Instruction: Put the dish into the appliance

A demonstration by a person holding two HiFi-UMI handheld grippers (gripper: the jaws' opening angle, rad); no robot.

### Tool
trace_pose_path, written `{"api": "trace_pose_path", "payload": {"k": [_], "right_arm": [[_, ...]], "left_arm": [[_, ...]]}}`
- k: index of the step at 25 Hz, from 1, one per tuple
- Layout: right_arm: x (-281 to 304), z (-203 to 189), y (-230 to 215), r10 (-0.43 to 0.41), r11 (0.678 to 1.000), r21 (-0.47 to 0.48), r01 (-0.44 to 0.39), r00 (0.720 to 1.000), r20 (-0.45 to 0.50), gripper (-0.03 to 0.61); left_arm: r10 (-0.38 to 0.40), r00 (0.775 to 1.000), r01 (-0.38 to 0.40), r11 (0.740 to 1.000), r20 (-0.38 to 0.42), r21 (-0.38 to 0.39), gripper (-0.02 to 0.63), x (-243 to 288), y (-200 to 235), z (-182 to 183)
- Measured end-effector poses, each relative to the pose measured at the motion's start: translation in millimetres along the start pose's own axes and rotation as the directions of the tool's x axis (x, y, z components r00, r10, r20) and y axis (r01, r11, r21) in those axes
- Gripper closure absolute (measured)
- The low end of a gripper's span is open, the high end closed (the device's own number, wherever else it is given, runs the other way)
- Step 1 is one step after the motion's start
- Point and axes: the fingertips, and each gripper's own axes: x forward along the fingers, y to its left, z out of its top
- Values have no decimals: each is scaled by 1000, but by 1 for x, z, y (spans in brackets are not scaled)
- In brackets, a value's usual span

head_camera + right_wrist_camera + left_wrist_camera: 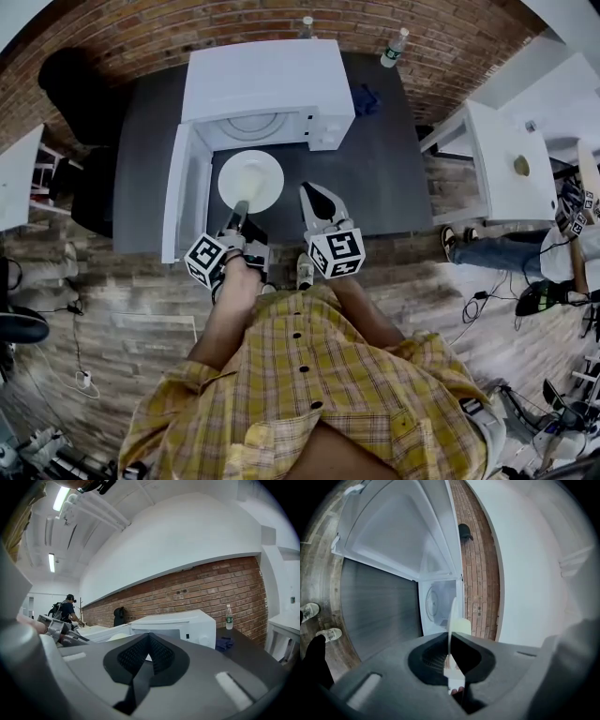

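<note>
One dish [453,616], edge-on and half hidden, pinched by left tongs [449,639]; right tongs [149,641] pressed together.

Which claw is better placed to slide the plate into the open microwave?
Left. The left claw is shut on the plate's rim, right before the microwave's open cavity. The right claw is shut, empty, off to the side.

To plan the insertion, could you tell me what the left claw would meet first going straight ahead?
Probably the inside of the open microwave: the left claw, shut on the plate, points at the turntable inside, with nothing seen between. Depth is unclear.
</note>
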Motion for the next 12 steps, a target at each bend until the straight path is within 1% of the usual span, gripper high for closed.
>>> {"api": "trace_pose_path", "payload": {"k": [8, 12], "right_arm": [[12, -9, -14, 34, 999, -3, -34, 999, -22, 578], [18, -9, -15, 53, 998, -27, -54, 998, -34, 578]], "left_arm": [[14, 999, -14, 1000, 29, -17, 604, 35, 10, 2], [26, 999, -24, 999, 47, -28, 604, 51, 18, 7]]}}
